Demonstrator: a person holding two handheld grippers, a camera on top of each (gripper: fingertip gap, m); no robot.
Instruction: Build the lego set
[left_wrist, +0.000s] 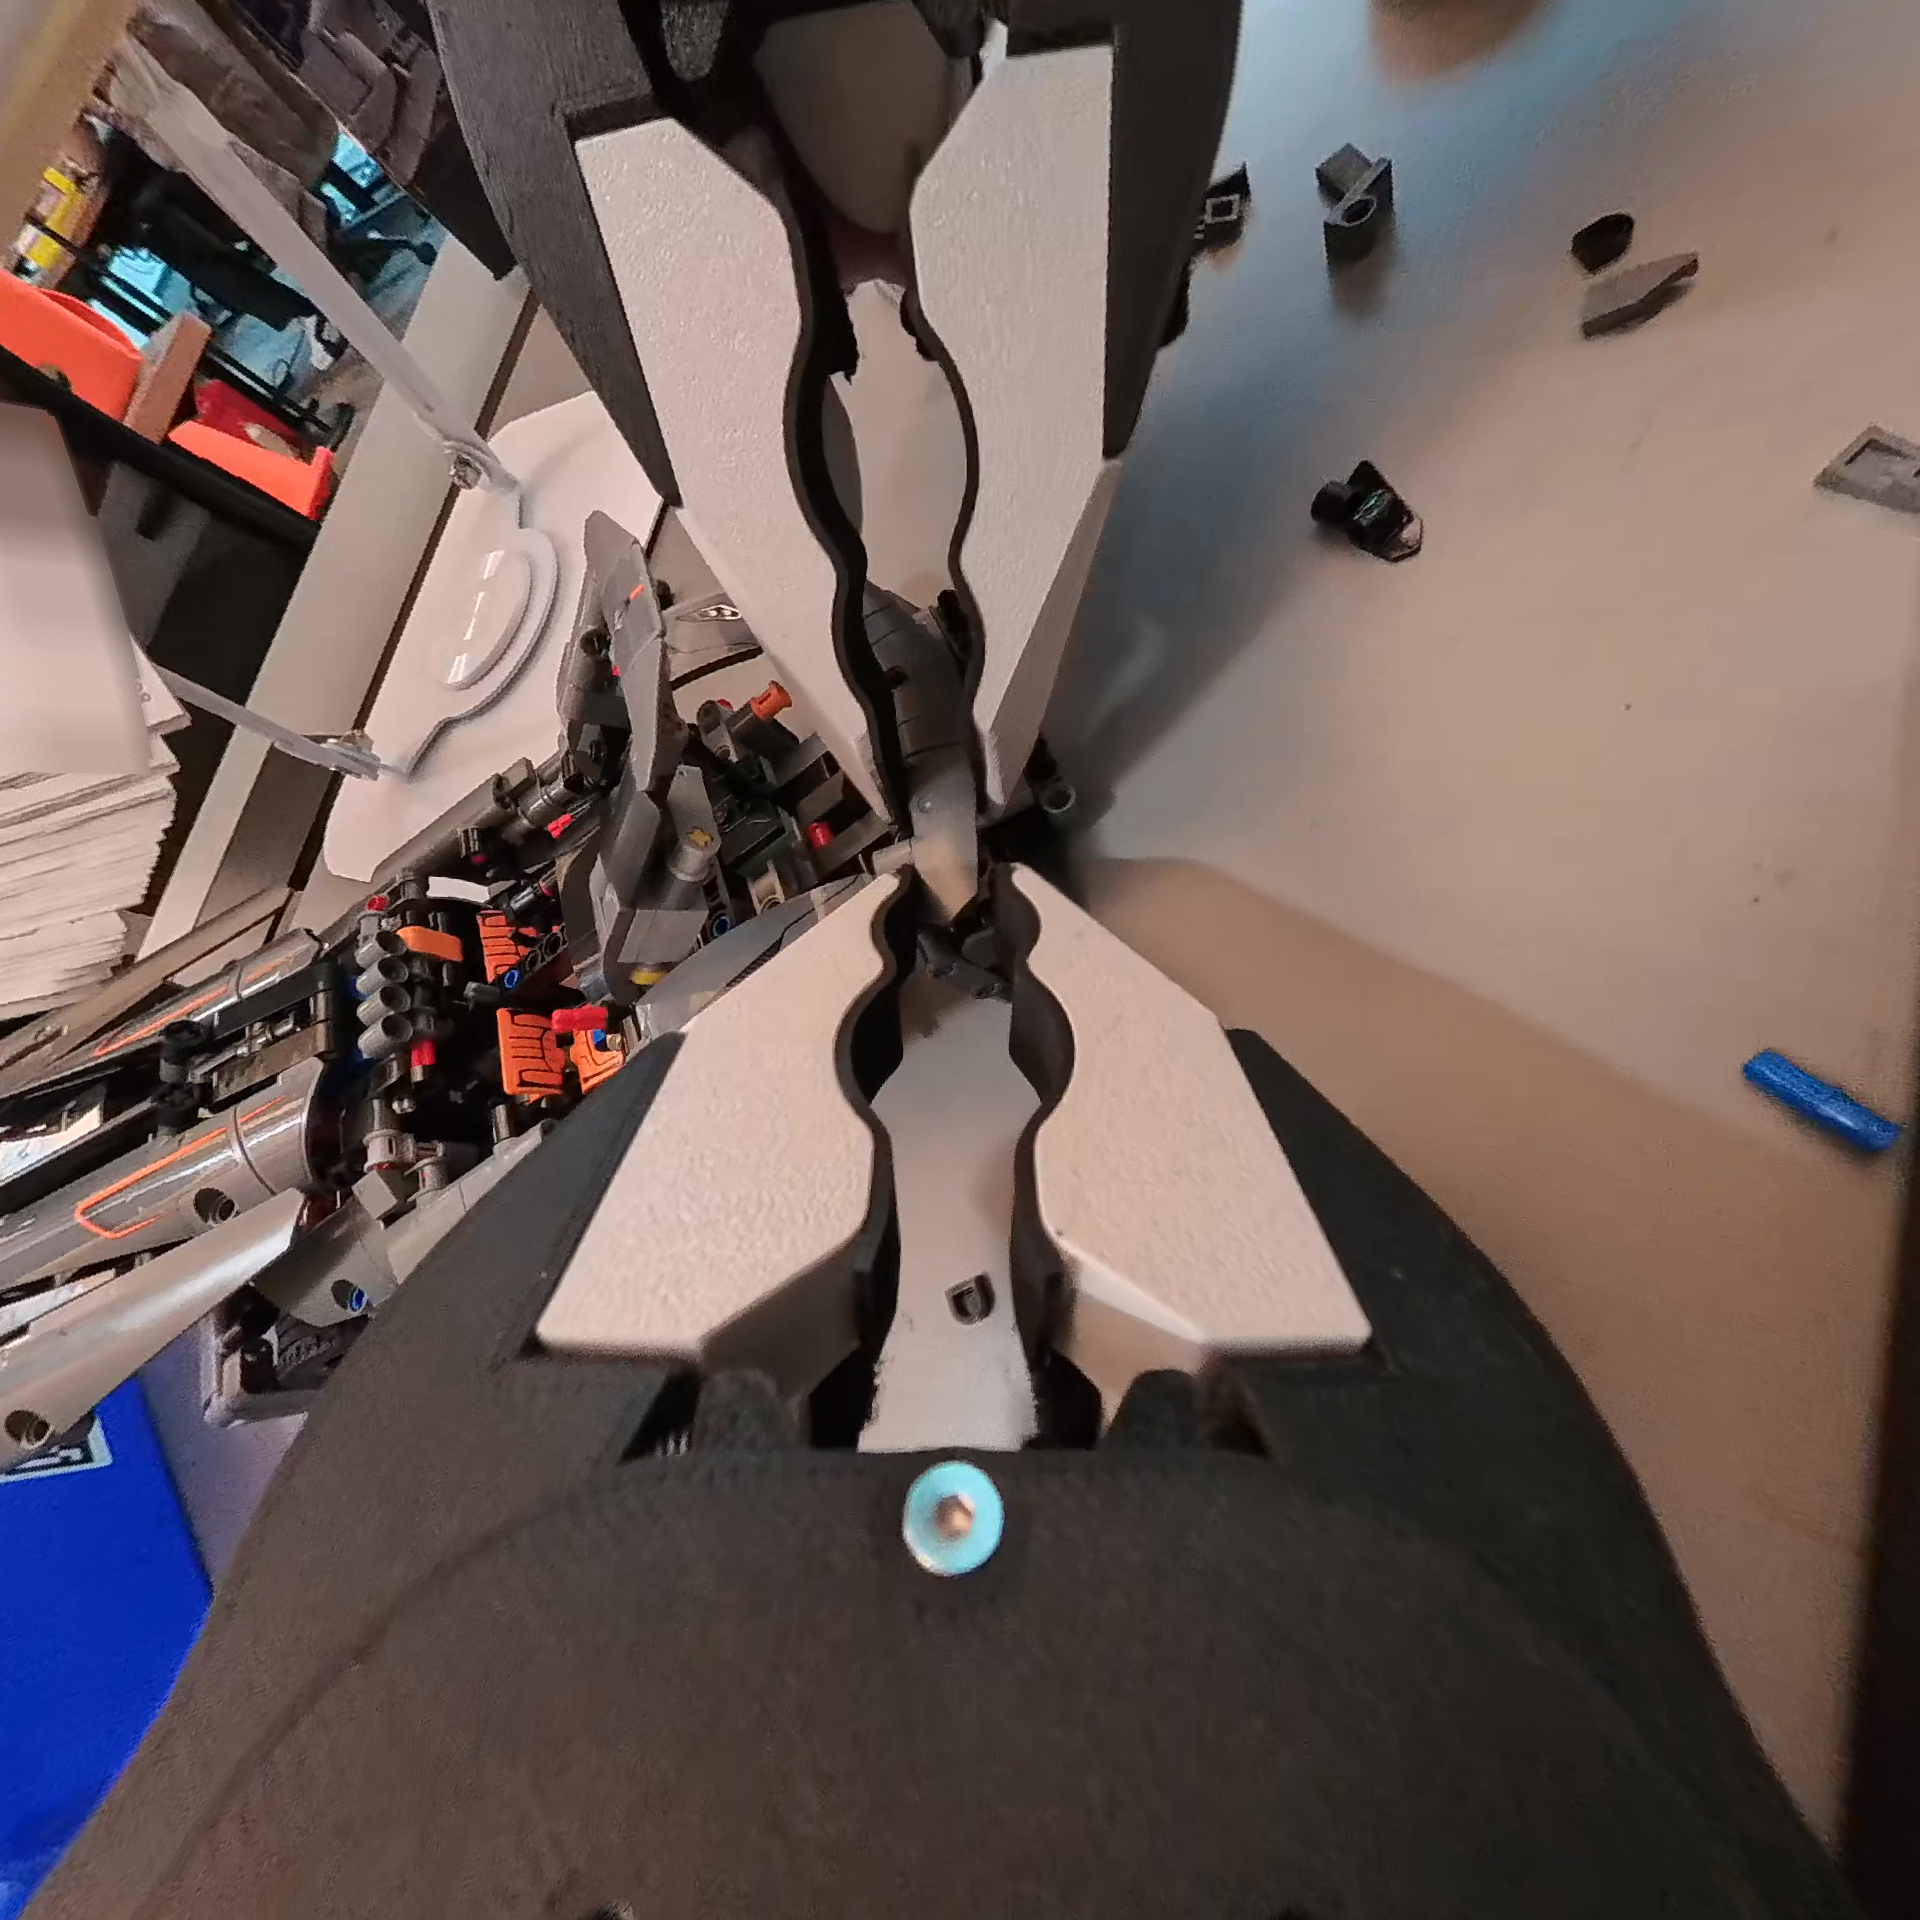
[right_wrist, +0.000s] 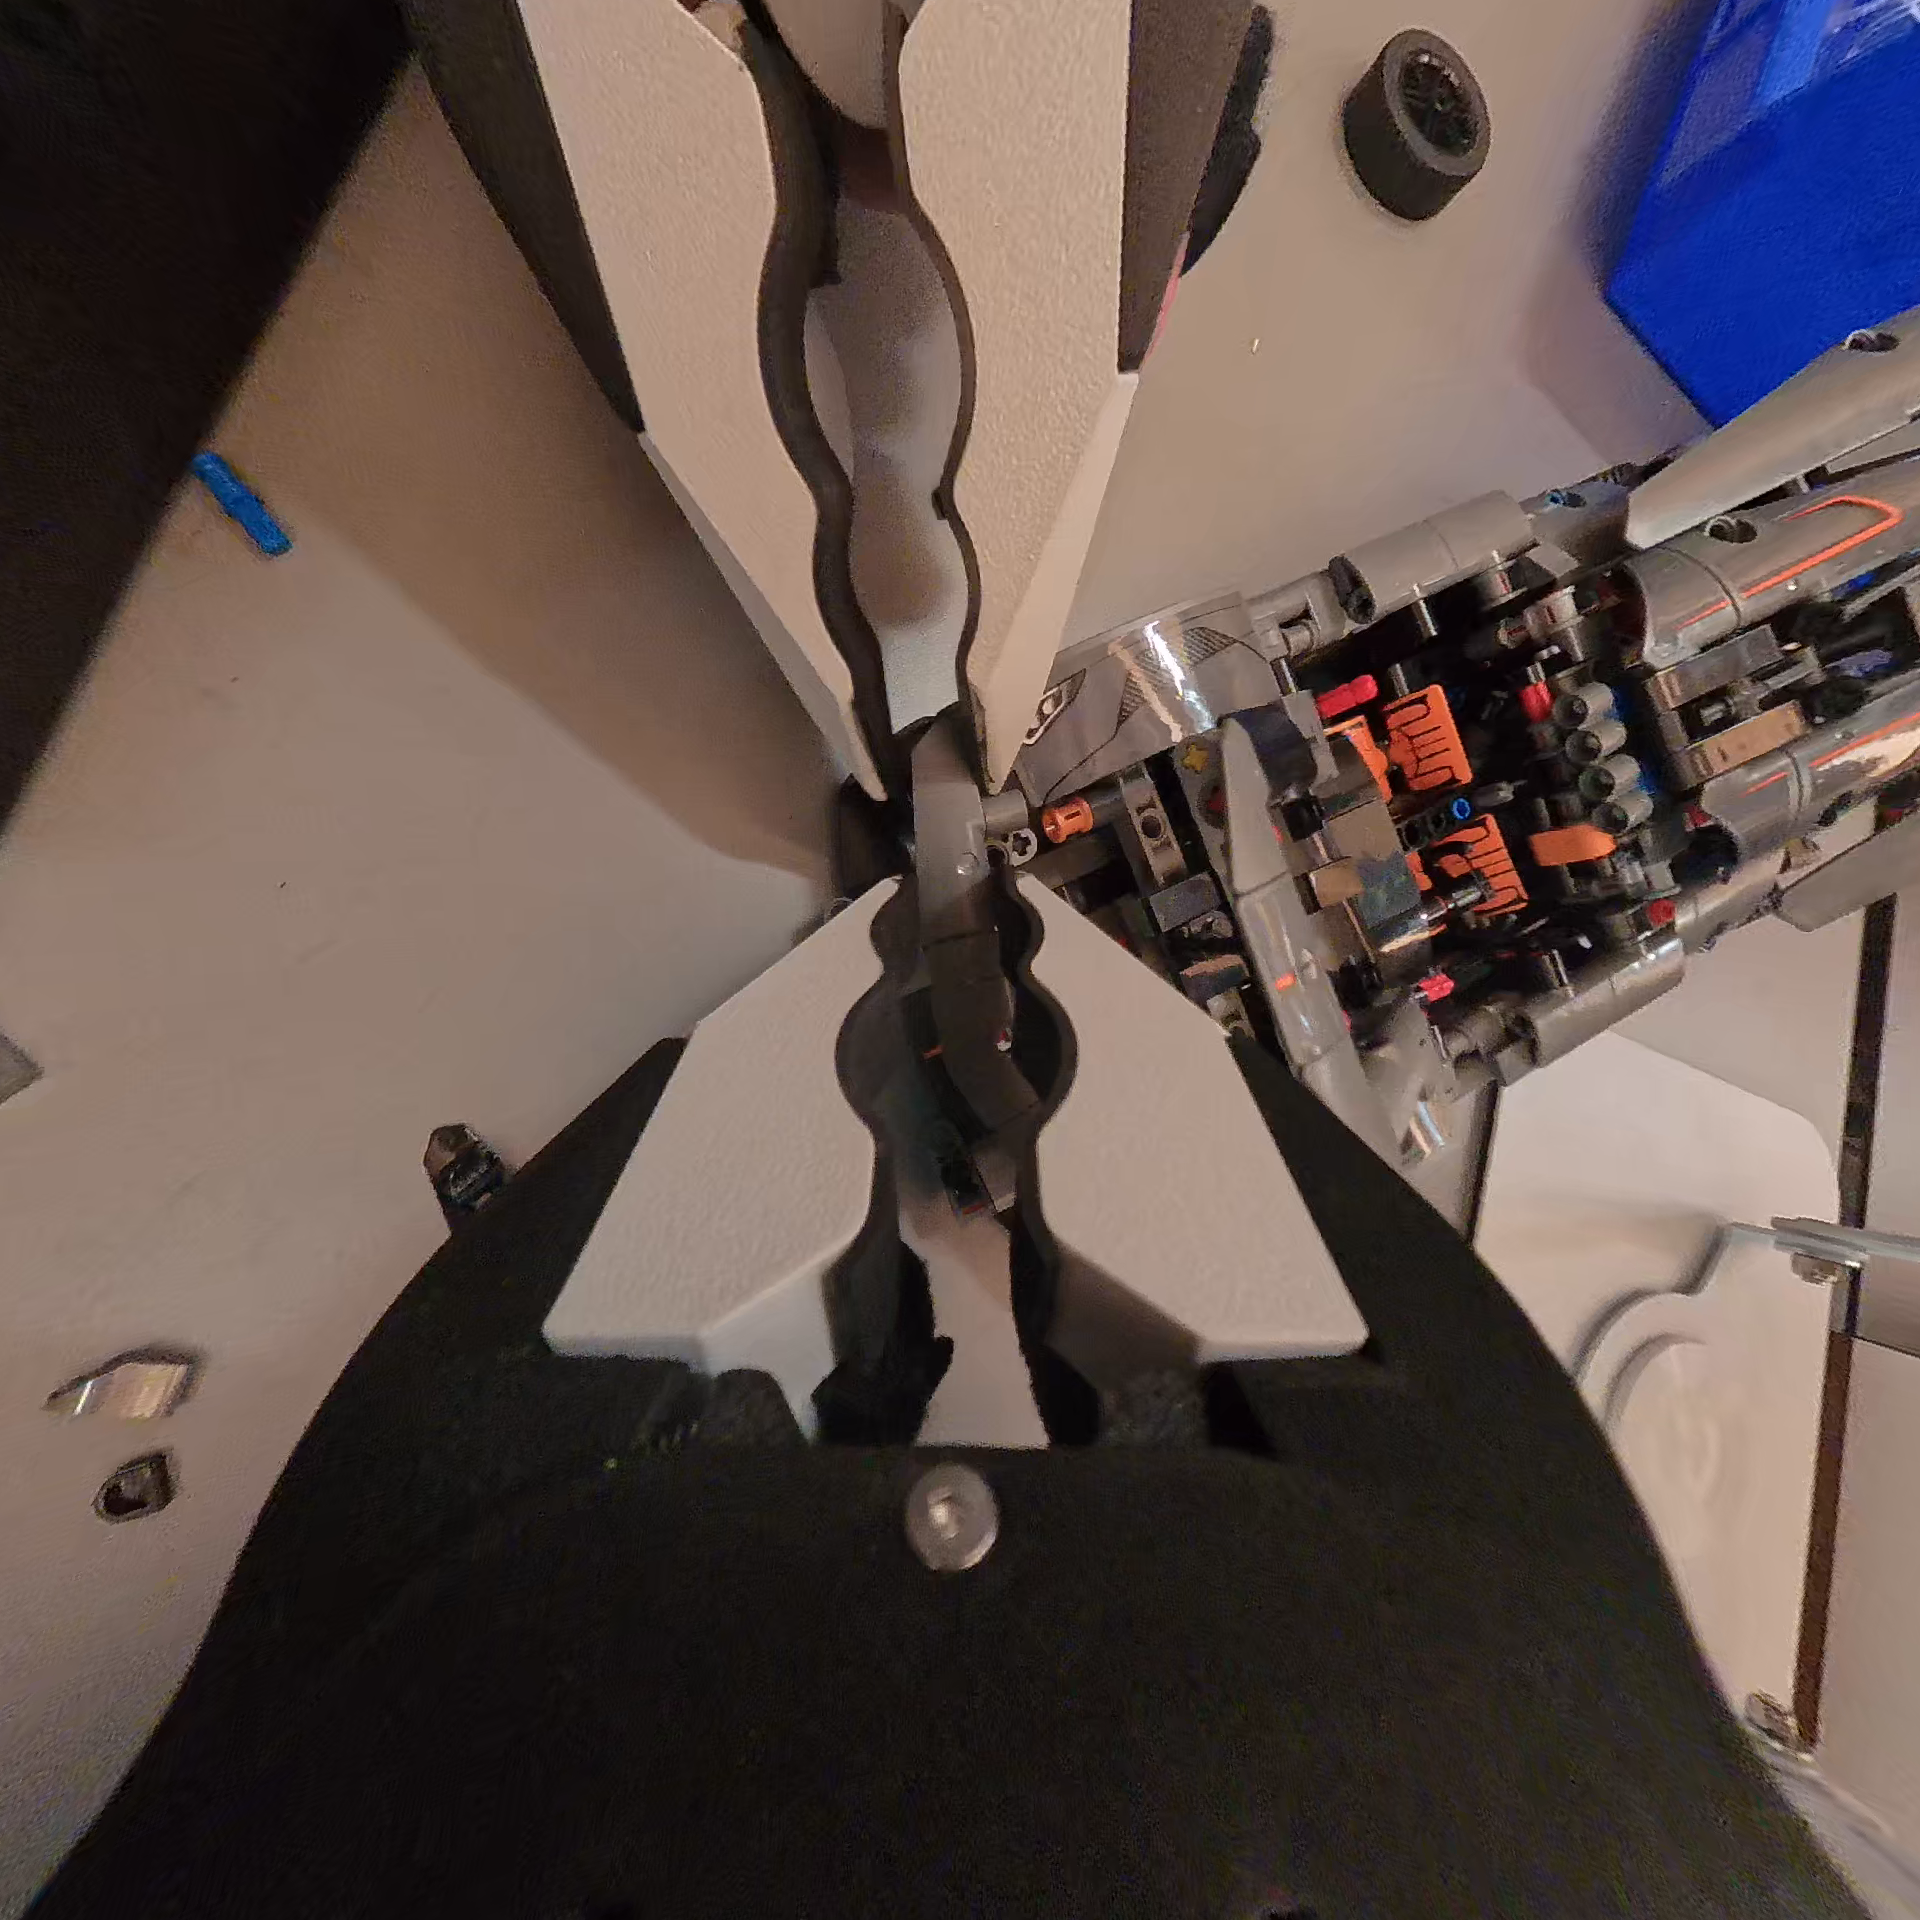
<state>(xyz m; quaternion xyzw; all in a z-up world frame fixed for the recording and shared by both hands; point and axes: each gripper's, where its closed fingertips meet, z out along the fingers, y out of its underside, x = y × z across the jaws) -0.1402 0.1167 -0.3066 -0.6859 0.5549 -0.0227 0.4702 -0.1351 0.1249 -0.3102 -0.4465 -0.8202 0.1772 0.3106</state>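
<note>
The car (right_wrist: 1507, 790) looks mostly built on the table (left_wrist: 1455, 727), both the left gripper (left_wrist: 940, 883) and right gripper (right_wrist: 951, 862) pinching its grey panel (right_wrist: 951, 821), loose pieces (left_wrist: 1361, 509) beside it unplaced.

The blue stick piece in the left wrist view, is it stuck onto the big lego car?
No, the blue stick piece lies alone on the table, far to the right of the lego car.
</note>
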